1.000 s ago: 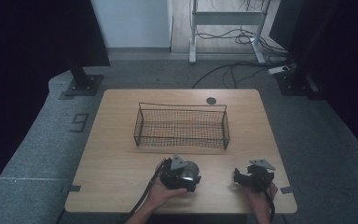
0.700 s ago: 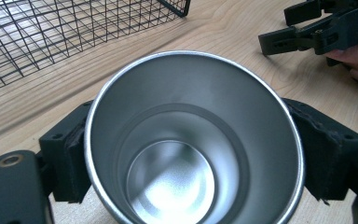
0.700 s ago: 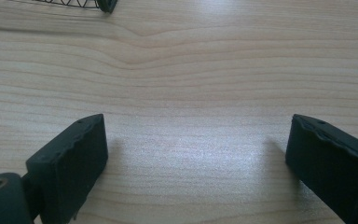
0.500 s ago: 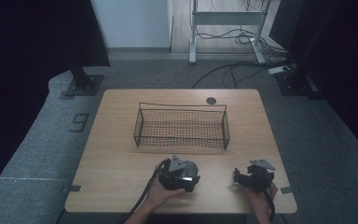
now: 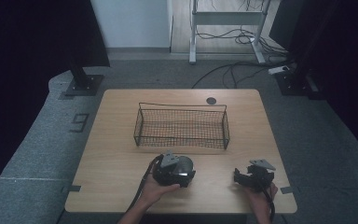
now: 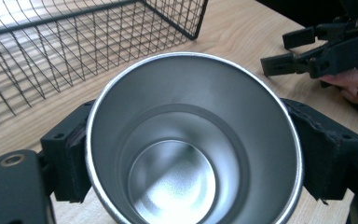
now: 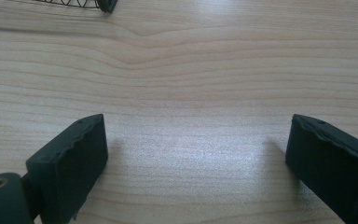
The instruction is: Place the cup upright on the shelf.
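Left claw [image 6: 186, 154] grips the steel cup [image 6: 193, 140]; right claw [image 7: 196, 163] rests open, empty.
Probably the next move is lifting the cup into the wire basket [image 5: 182, 126] over its near rim.

left gripper [image 5: 186, 173] jaws clamped | right gripper [image 5: 239, 176] jaws spread wide

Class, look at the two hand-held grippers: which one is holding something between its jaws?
The left hand-held gripper: its jaws press both sides of a steel cup. The right hand-held gripper stands open over bare table, nothing between its jaws.
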The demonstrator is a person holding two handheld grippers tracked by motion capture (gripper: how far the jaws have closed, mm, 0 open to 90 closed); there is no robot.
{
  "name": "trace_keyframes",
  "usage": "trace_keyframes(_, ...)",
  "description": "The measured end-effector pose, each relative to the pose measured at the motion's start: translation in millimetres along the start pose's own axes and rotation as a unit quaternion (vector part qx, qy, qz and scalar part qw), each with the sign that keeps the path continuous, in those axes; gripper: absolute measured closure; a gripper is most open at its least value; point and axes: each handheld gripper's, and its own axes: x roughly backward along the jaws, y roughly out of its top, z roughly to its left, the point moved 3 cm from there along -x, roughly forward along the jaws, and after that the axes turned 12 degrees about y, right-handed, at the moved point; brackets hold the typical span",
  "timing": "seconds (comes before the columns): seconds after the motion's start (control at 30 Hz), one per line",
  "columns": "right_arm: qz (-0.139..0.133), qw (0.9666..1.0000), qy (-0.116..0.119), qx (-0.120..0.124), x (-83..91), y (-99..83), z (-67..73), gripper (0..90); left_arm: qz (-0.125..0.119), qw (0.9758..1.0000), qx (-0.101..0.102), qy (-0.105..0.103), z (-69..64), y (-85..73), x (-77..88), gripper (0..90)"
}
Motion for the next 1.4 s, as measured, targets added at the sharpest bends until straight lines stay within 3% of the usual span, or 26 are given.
trace_keyframes(0.73,0.000,1.0000,0.000,0.000,0.0,0.0,0.0,5.3,-0.017,0.9998,0.010,0.008,19.3,17.6,12.4,14.3)
trace_keyframes(1.4,0.000,1.0000,0.000,0.000,0.0,0.0,0.0,5.3,-0.015,0.9994,0.028,0.009,37.8,29.4,14.0,14.3)
